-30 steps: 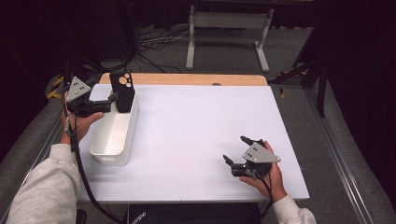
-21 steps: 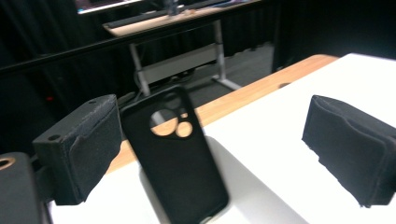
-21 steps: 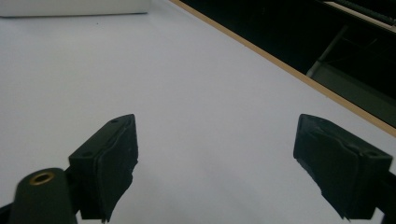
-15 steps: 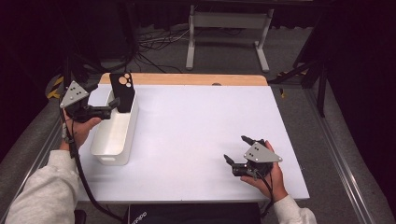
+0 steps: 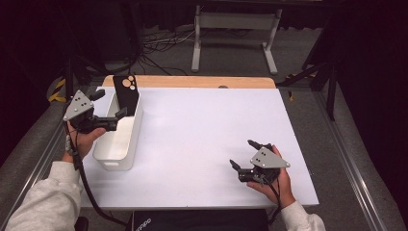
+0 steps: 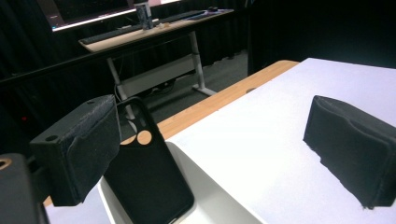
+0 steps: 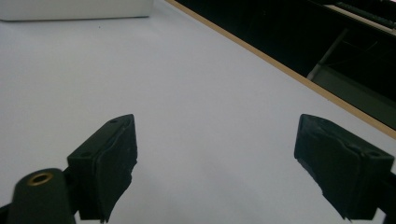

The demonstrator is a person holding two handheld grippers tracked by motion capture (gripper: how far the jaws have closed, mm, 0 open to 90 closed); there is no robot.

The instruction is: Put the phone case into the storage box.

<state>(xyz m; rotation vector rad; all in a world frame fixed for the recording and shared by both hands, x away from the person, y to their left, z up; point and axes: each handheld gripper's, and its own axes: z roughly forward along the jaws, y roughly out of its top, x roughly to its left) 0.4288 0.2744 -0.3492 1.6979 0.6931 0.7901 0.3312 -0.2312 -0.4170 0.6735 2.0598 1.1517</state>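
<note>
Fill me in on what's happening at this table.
A person holds a gripper in each hand at a white table. The left gripper is open, at the rim of a white bin near the table's left edge. A black phone case stands tilted in the bin's far end, leaning on its wall, with no jaw touching it. The right gripper, also open, is low over bare tabletop at the near right, holding nothing.

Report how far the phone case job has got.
Done, by the look of it: the black phone case with round cutouts stands leaning in the far end of the white plastic bin. In hand: nothing; the left gripper is open beside the case, the right gripper open over the bare white table. Nothing else to move lies on the table.
</note>
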